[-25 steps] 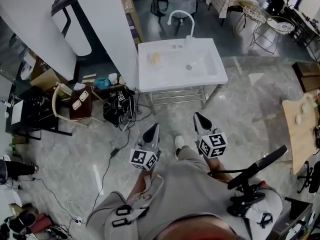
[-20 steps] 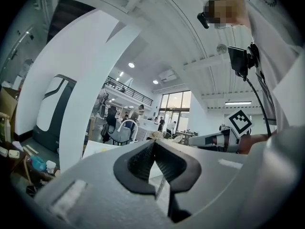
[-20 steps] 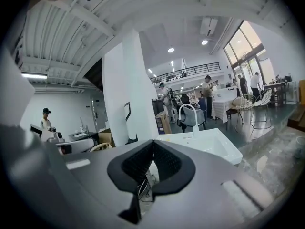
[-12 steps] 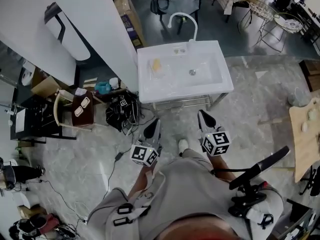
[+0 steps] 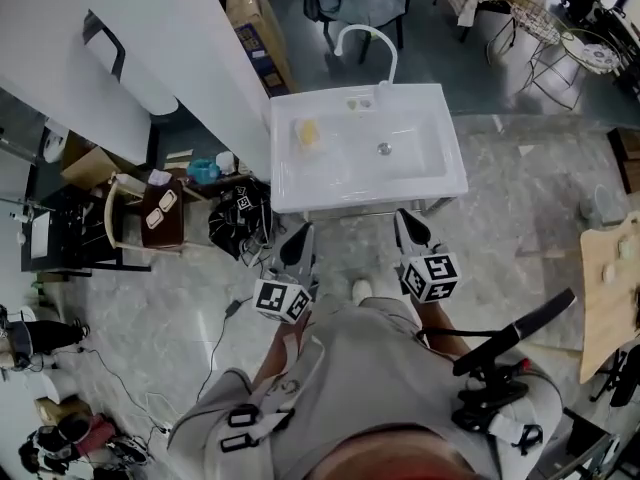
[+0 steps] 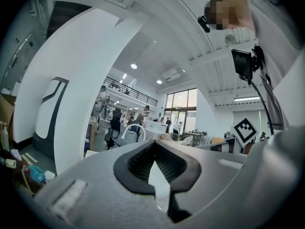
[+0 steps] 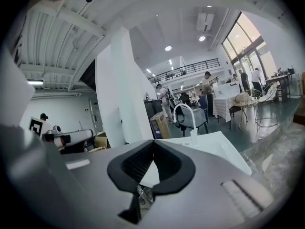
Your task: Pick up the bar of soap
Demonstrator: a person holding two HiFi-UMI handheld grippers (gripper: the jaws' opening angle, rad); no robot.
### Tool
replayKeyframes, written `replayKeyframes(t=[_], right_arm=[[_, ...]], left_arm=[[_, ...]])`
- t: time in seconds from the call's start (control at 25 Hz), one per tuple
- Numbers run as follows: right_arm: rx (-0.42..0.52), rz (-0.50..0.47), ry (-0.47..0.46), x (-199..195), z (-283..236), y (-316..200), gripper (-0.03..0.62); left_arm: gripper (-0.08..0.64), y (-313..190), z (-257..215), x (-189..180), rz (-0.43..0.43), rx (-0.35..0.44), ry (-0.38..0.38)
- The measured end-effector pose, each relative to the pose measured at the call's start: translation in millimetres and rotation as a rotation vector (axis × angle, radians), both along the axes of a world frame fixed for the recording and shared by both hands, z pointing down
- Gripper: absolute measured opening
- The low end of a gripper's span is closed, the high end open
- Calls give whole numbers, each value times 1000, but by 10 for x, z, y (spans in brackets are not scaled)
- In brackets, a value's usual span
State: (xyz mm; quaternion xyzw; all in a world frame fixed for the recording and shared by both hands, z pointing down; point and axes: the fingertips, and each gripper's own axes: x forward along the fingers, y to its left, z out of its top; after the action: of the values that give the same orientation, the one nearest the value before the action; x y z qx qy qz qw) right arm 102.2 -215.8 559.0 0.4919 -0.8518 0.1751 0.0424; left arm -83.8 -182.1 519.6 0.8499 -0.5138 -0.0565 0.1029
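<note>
White sink (image 5: 360,196): directly ahead of both grippers, front rim near their tips. Left gripper (image 5: 302,236) and right gripper (image 5: 405,223): jaws fully together, nothing between them. Bar of soap (image 5: 308,131): yellow, lying in the sink's left part, ahead of the left gripper, well apart from it.

Head view looks steeply down; both gripper views face the sink (image 5: 370,196).
</note>
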Motion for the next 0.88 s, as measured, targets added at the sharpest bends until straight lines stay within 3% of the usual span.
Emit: replayKeyframes(t=[0.52, 0.88], right_arm=[[-42, -61, -21, -320, 292, -118, 2], [-6, -19, 1, -379, 46, -524, 2]], left_arm=[[-9, -77, 152, -182, -23, -32, 14], [-8, -546, 88, -266, 47, 10, 40]])
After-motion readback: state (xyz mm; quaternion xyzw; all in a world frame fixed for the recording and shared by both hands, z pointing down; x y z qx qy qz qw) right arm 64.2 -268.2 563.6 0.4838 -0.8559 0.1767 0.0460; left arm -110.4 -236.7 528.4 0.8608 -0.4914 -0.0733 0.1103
